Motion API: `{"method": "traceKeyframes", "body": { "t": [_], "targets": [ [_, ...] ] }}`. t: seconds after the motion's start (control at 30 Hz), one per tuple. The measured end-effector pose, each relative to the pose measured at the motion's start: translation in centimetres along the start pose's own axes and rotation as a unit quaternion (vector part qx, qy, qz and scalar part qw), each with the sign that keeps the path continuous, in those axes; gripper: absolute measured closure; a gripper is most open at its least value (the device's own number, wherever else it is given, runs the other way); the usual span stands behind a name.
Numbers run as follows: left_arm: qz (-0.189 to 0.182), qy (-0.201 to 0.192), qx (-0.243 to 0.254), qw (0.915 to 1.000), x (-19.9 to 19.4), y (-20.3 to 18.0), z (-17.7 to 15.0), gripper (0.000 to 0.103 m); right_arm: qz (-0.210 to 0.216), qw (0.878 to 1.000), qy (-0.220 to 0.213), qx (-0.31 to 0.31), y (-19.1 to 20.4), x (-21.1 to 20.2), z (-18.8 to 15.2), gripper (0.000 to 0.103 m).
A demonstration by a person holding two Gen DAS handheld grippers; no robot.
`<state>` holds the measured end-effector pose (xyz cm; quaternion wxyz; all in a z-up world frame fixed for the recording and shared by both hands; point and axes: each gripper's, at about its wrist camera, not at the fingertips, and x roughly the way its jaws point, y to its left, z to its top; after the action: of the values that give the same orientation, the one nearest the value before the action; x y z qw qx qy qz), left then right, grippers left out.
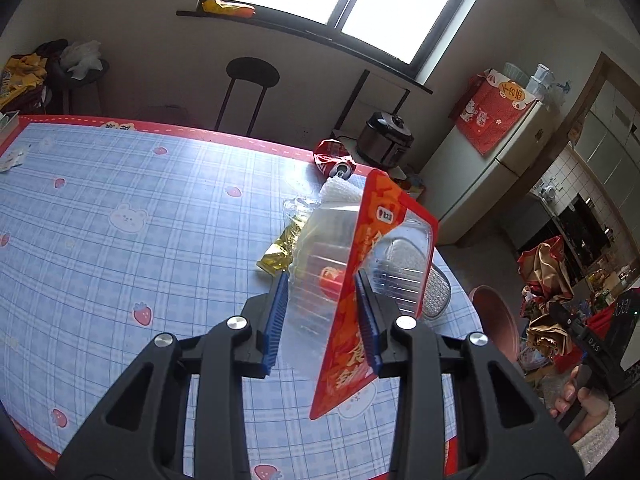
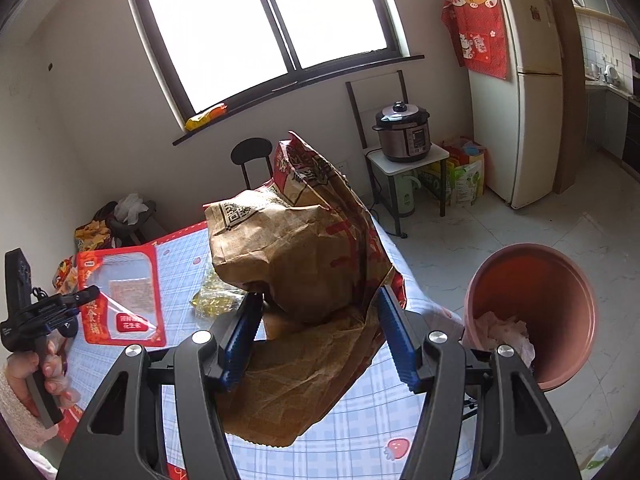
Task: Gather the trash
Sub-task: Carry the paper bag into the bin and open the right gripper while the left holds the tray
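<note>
My left gripper (image 1: 322, 292) is shut on a red and clear plastic snack pouch (image 1: 372, 276) and holds it above the table; the pouch also shows in the right wrist view (image 2: 120, 292). My right gripper (image 2: 318, 308) is shut on a crumpled brown paper bag (image 2: 304, 280) with red print, held above the table's right side. A pink trash bin (image 2: 532, 312) stands on the floor right of the table, with crumpled paper inside; its rim shows in the left wrist view (image 1: 492, 316). A crushed red can (image 1: 334, 158), white foam (image 1: 340, 192) and a yellow wrapper (image 1: 280, 252) lie on the table.
The table (image 1: 120, 208) has a blue checked cloth with a red border. A black stool (image 1: 252, 74) stands behind it. A pressure cooker (image 2: 406, 132) sits on a small stand, and a fridge (image 2: 532, 92) stands at the right. Bags lie on the floor.
</note>
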<state>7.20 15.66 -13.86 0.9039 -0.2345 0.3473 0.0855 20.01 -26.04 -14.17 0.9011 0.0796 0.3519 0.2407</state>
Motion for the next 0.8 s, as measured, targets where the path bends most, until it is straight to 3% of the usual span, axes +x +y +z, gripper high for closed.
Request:
{"method": "traceKeyframes", "body": {
  "t": [0.23, 0.53, 0.73, 0.8],
  "targets": [
    [0.008, -0.039, 0.014, 0.9991, -3.3, -3.0, 1.3, 0.067, -0.057, 0.997, -0.023, 0.051, -8.0, -1.7, 0.9, 0.045],
    [0.008, -0.042, 0.026, 0.9987, -3.3, -6.7, 1.4, 0.067, -0.129, 0.988, -0.008, 0.085, -18.0, -0.3, 2.5, 0.044],
    [0.003, -0.038, 0.039, 0.9985, -2.8, -9.5, 1.6, 0.067, -0.158, 0.984, -0.002, 0.077, -21.5, 1.4, 4.1, 0.037],
    [0.002, -0.036, 0.046, 0.9983, -2.6, -10.4, 1.8, 0.067, -0.166, 0.984, -0.001, 0.069, -22.2, 1.8, 4.6, 0.027]
  ]
}}
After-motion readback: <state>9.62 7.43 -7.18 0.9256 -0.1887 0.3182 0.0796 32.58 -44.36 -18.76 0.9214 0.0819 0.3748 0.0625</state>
